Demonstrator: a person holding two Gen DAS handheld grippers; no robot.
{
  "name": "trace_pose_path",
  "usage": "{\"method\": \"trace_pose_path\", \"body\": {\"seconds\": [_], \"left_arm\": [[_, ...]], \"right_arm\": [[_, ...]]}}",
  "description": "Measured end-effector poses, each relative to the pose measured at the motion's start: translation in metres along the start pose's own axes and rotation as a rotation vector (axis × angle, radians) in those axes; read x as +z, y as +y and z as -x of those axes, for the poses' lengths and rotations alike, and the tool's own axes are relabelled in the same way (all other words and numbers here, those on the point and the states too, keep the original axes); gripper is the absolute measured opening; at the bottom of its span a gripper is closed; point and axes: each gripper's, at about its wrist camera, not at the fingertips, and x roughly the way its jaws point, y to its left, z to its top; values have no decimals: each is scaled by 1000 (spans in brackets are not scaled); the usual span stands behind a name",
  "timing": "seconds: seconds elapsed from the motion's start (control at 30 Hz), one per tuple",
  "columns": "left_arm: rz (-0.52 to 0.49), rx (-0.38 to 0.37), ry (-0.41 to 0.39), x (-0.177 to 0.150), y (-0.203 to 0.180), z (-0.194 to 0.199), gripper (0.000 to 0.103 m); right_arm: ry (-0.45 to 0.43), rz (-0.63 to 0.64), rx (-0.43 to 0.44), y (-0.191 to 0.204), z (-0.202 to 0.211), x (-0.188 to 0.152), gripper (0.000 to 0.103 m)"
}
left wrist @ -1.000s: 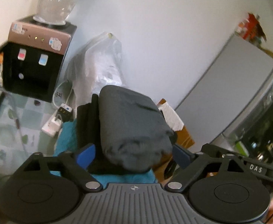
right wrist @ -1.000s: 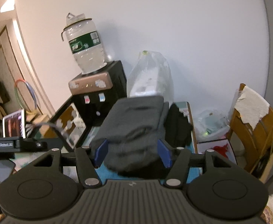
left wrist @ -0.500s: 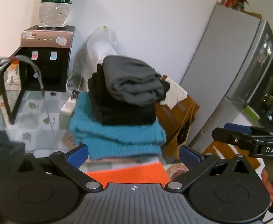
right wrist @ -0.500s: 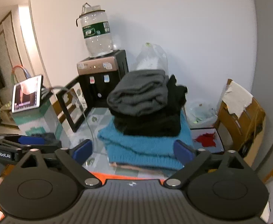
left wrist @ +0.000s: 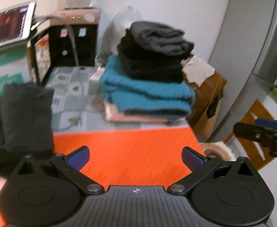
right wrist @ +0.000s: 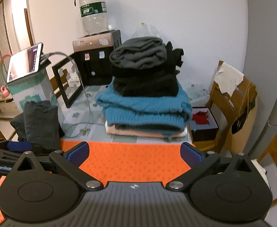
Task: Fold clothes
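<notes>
The table (right wrist: 85,102) is the biggest thing here. Its near part is covered by an orange mat (right wrist: 134,162), and that part is bare, with lots of room to move. The far part has green and white squares on it. The table's right edge drops off just past the mat, and a wooden chair (right wrist: 233,102) stands close to that edge.

The stack of folded clothes (right wrist: 146,98) sits past the mat's far edge, near the right side of the table. A dark grey piece (right wrist: 138,54) is on top, a black piece under it, then a thick blue sweater (right wrist: 144,111), with a thin pink piece at the bottom. A dark pile of cloth (right wrist: 40,123) sits at the left side of the table, well apart from the stack.

Behind the stack a water machine (right wrist: 96,56) with a big bottle stands against the white wall. A phone (right wrist: 24,62) leans on a green and white box at the left.

The left gripper (left wrist: 135,158) is wide open and holds nothing. The right gripper (right wrist: 134,154) is wide open too, also with nothing in it. Both are over the orange mat.

Only the left wrist view shows the grey fridge (left wrist: 252,43) on the right. Only the right wrist view shows a small box with something red inside (right wrist: 202,119) by the chair.
</notes>
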Motion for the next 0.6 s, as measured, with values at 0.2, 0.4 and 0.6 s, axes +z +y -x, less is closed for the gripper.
{"method": "trace_pose_path", "body": {"seconds": [0.2, 0.4, 0.6], "left_arm": [[25, 42, 19, -37, 6, 0, 103], [12, 85, 12, -63, 10, 3, 103], [41, 143, 33, -86, 18, 4, 103]], "right_arm": [[41, -9, -14, 16, -8, -41, 103], [63, -13, -26, 29, -14, -70, 103], [88, 2, -19, 44, -18, -91, 103]]}}
